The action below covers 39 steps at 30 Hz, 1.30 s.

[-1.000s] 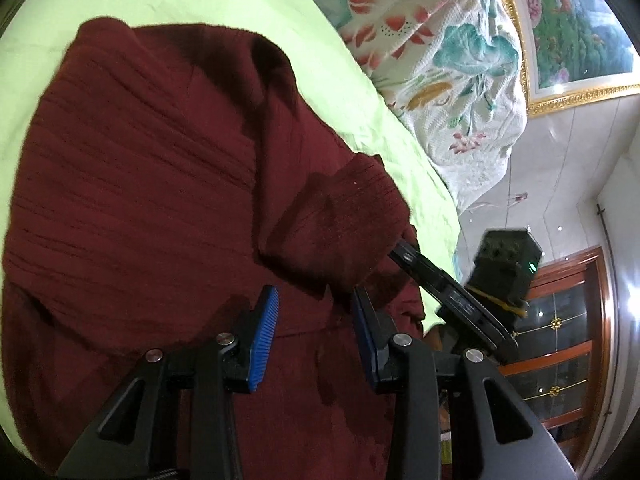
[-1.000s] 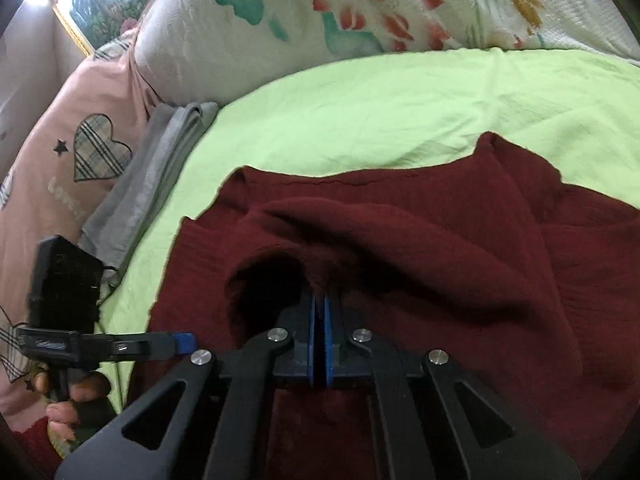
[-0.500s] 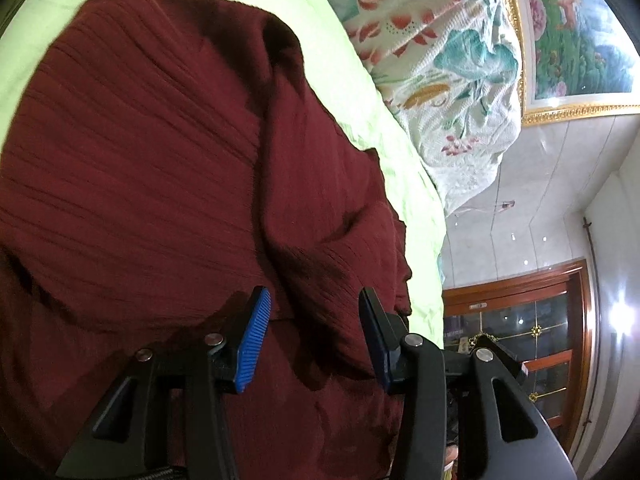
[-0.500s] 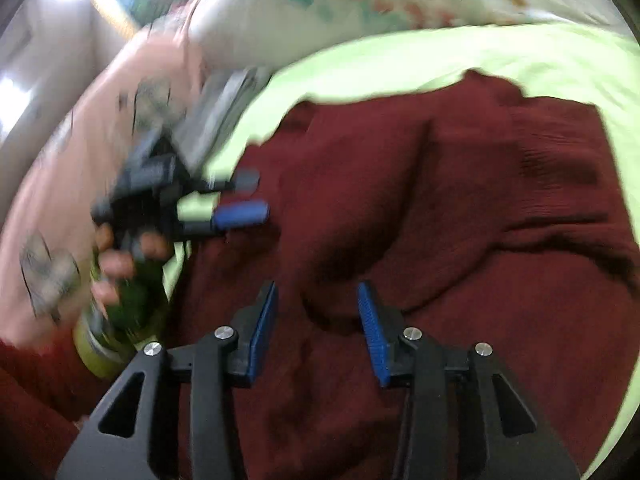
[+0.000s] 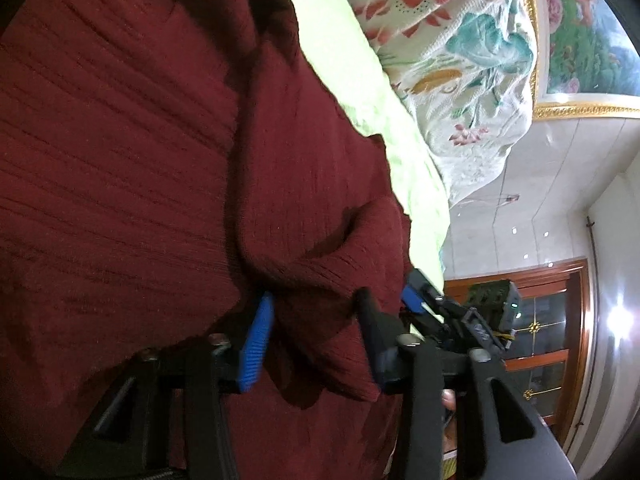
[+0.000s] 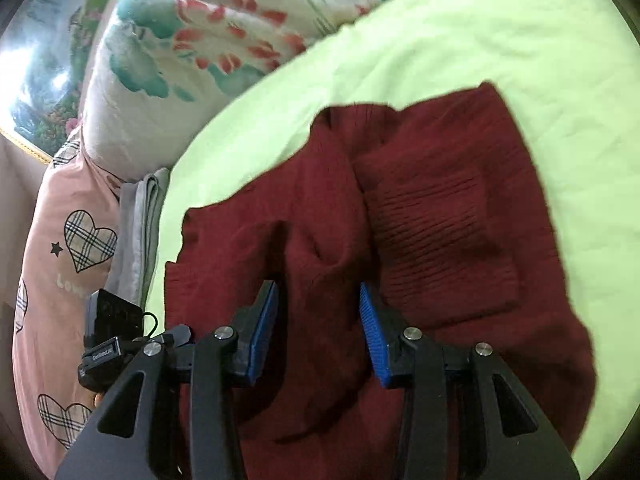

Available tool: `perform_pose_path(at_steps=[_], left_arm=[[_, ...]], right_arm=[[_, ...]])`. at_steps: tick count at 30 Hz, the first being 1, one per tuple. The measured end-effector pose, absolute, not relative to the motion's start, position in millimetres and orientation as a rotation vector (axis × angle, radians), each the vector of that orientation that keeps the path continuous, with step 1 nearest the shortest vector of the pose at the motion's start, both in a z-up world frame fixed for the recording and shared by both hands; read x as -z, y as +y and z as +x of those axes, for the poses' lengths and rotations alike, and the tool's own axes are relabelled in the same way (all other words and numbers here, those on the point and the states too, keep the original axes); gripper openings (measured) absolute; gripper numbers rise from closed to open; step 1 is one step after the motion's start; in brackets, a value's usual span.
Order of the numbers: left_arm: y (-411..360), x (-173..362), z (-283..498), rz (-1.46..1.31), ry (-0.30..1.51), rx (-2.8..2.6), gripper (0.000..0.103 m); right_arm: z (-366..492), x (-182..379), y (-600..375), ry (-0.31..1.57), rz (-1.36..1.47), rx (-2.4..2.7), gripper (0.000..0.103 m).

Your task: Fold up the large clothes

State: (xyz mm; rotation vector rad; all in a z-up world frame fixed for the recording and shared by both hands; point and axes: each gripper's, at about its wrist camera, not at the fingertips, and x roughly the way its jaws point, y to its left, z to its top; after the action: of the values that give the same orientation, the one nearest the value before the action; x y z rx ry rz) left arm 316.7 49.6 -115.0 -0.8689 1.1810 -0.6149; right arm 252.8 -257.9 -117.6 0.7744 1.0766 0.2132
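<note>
A dark red knit sweater [image 5: 120,168] lies partly folded on a light green bed sheet [image 5: 360,80]; it also shows in the right wrist view [image 6: 440,220]. My left gripper [image 5: 312,312] is open, its jaws astride a raised fold of the sweater's sleeve, not clamped. My right gripper [image 6: 320,304] is open over the sweater's middle, with a ridge of cloth between its blue pads [image 6: 370,336]. The right gripper shows at the sweater's edge in the left wrist view [image 5: 424,300].
A floral quilt [image 6: 208,40] lies piled at the head of the bed. A pink pillow with plaid hearts [image 6: 68,240] and folded grey cloth [image 6: 138,224] lie to the left. A wooden glass cabinet [image 5: 548,320] stands past the bed's edge.
My right gripper let go of the sleeve, opened and now hovers over the sweater. The sleeve dropped onto the sweater's body. My left gripper moved in closer over the sleeve fold.
</note>
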Motion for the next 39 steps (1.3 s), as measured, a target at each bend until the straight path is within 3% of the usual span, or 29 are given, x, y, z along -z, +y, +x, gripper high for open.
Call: perform_pose_path(at_steps=[1,2,5,10,14,18,19,20,22,23,24,27,32,34,36,37,39], left_arm=[[49.7,114.2,316.8,-0.864,1.174,0.623,0.010],[49.3,112.0,316.8,-0.849,1.165,0.632,0.003],[53.6,88.7,311.9,-0.772,1.070,0.637,0.002],[83.5,30.6,297.1,-0.702,0.824,0.665,0.002],[85.2,28.7,280.1,-0.554,0.799,0.662,0.002],[70.0,68.4,275.1,-0.445,0.943,0.630,0.003],[70.7,76.5,272.2,-0.450,0.965,0.634,0.003],[68.4,81.0,272.0,-0.459,0.975,0.633,0.004],[73.9,83.2,269.7,-0.486,0.981,0.637,0.014],[79.4,82.0,269.0,-0.506,0.977,0.638,0.026],[84.6,80.2,268.9,-0.524,0.968,0.632,0.037],[97.6,76.3,273.5,-0.590,0.947,0.616,0.055],[83.3,88.9,297.6,-0.622,1.030,0.581,0.058],[69.4,96.0,303.2,-0.584,1.072,0.575,0.053],[57.3,98.9,305.3,-0.543,1.087,0.587,0.005],[55.0,95.5,304.0,-0.522,1.077,0.577,0.003],[60.1,77.6,293.6,-0.477,1.000,0.552,0.003]], right_arm=[[252.7,118.3,-259.0,1.080,0.770,-0.209,0.017],[255.5,120.6,-257.4,1.085,0.766,-0.202,0.005],[255.7,111.0,-267.9,1.007,0.828,-0.240,0.005],[237.1,69.8,-300.9,0.632,0.976,-0.371,0.005],[229.0,76.0,-291.9,0.689,0.846,-0.360,0.005],[221.6,106.7,-282.0,0.843,0.820,-0.339,0.009],[219.2,113.6,-284.0,0.875,0.849,-0.337,0.018],[216.3,117.2,-287.1,0.885,0.869,-0.336,0.034],[209.6,115.4,-294.6,0.875,0.874,-0.316,0.056],[208.4,112.1,-297.9,0.869,0.875,-0.312,0.060],[206.7,108.1,-302.2,0.863,0.880,-0.313,0.060],[211.1,101.6,-303.1,0.854,0.887,-0.321,0.060],[225.4,109.8,-286.8,0.917,0.833,-0.300,0.060],[229.5,121.3,-283.7,0.960,0.864,-0.261,0.059],[233.0,126.1,-283.4,0.960,0.897,-0.265,0.037],[234.5,125.7,-281.9,0.969,0.892,-0.272,0.010],[235.2,115.8,-276.8,0.947,0.876,-0.303,0.005]])
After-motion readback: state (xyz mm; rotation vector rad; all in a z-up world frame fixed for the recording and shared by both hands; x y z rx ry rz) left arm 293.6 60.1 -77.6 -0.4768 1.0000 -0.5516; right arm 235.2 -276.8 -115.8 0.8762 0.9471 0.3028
